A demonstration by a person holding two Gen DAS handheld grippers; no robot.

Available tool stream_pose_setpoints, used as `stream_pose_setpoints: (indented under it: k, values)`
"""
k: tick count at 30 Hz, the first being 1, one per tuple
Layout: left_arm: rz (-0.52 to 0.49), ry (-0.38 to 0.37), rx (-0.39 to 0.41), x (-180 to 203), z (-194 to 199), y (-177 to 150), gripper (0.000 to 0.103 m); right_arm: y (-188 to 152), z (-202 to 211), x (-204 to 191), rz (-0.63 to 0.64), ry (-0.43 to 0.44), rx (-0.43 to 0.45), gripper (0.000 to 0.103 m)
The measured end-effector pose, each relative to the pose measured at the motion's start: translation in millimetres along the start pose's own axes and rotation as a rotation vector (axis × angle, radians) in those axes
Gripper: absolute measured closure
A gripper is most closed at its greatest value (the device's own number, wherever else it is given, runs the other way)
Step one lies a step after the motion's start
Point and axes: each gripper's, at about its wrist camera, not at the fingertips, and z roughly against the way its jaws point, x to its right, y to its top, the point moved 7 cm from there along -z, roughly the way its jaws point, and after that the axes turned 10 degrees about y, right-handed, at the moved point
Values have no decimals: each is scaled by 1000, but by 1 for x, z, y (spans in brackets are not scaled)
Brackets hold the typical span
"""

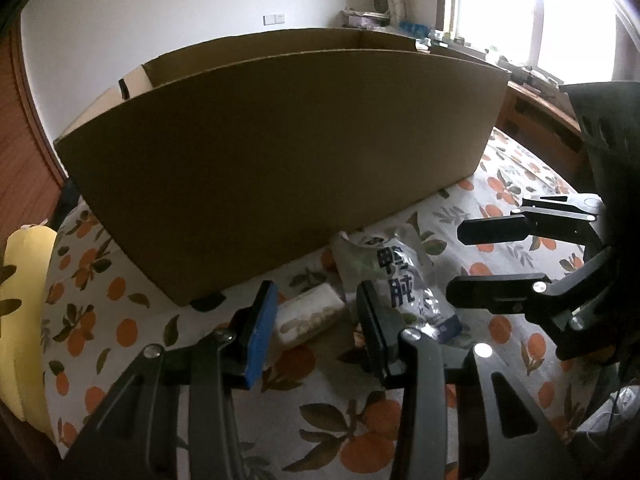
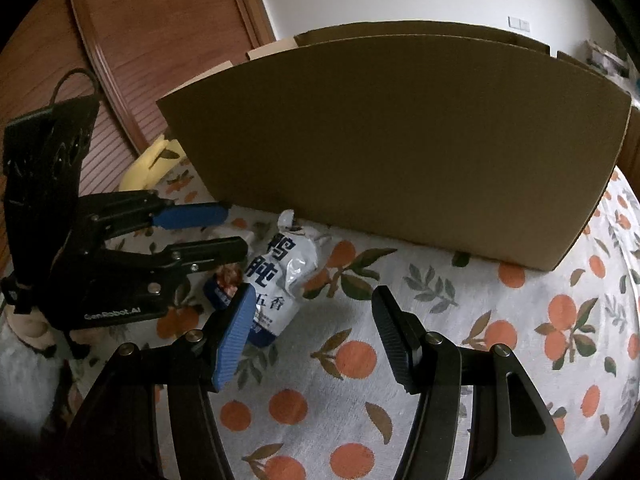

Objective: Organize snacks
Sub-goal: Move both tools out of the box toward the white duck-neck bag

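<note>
A white and silver snack bag (image 1: 394, 276) (image 2: 276, 276) with dark printed characters lies on the orange-print bed sheet (image 2: 440, 320) just in front of a large open cardboard box (image 1: 280, 160) (image 2: 400, 152). A small white snack packet (image 1: 308, 318) lies left of the bag. My left gripper (image 1: 316, 292) (image 2: 237, 229) is open and low over the sheet; the small packet lies between its fingertips, with no pad pressing on it. My right gripper (image 2: 314, 294) (image 1: 454, 262) is open with nothing between its fingers, and the bag lies just left of its blue pad (image 2: 234, 336).
The box's tall near wall hides its inside. A yellow pillow (image 1: 24, 300) (image 2: 152, 164) lies at the bed's left end by a wooden slatted door (image 2: 132, 60). A wooden desk (image 1: 536, 112) and a bright window stand behind the box on the right.
</note>
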Motion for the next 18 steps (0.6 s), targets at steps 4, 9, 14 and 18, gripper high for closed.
stream_pose_setpoints:
  k: [4, 9, 14, 18]
  values:
    - [28, -19, -28, -6, -2, 0, 62, -3, 1, 1, -5, 8, -5, 41]
    - [27, -27, -62, -11, -3, -6, 62, -2, 0, 3, -6, 16, -13, 41]
    - [-7, -25, -90, -10, 1, -16, 62, -1, 1, 4, -13, 19, -19, 41]
    - [4, -7, -88, -12, 0, -15, 62, 1, 0, 5, -17, 15, -17, 41]
